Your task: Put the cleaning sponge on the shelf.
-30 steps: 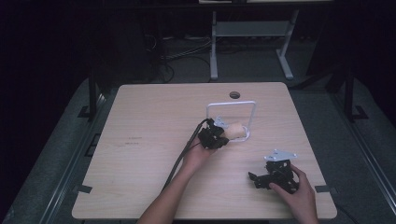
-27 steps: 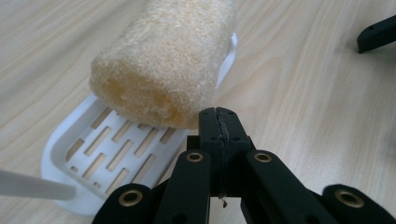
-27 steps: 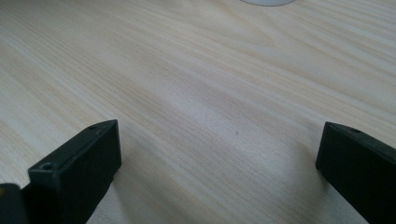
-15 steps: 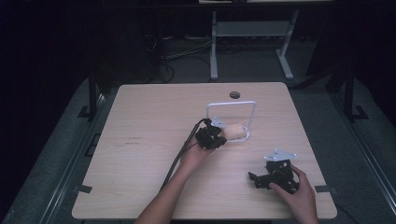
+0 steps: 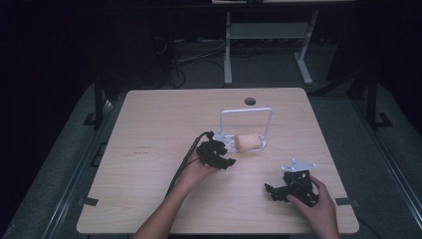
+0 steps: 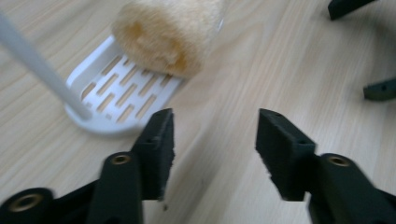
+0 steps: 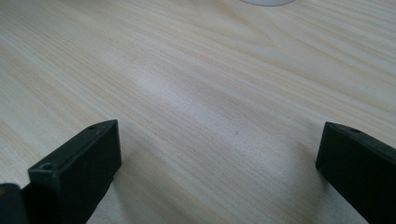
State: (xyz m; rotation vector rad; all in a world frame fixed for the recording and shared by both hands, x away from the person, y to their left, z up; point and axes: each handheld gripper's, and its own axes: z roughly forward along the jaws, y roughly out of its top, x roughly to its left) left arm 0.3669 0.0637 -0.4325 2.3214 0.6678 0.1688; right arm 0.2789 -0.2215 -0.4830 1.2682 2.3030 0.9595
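Black left tool [image 5: 219, 155] with brass screws, trailing black cable

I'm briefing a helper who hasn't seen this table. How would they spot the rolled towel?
On the wooden table, find the white wire rack near the middle, below the round cable hole. The rolled towel lies on the rack's slotted base: the one soft, beige, fuzzy cylinder, beside the black left gripper.
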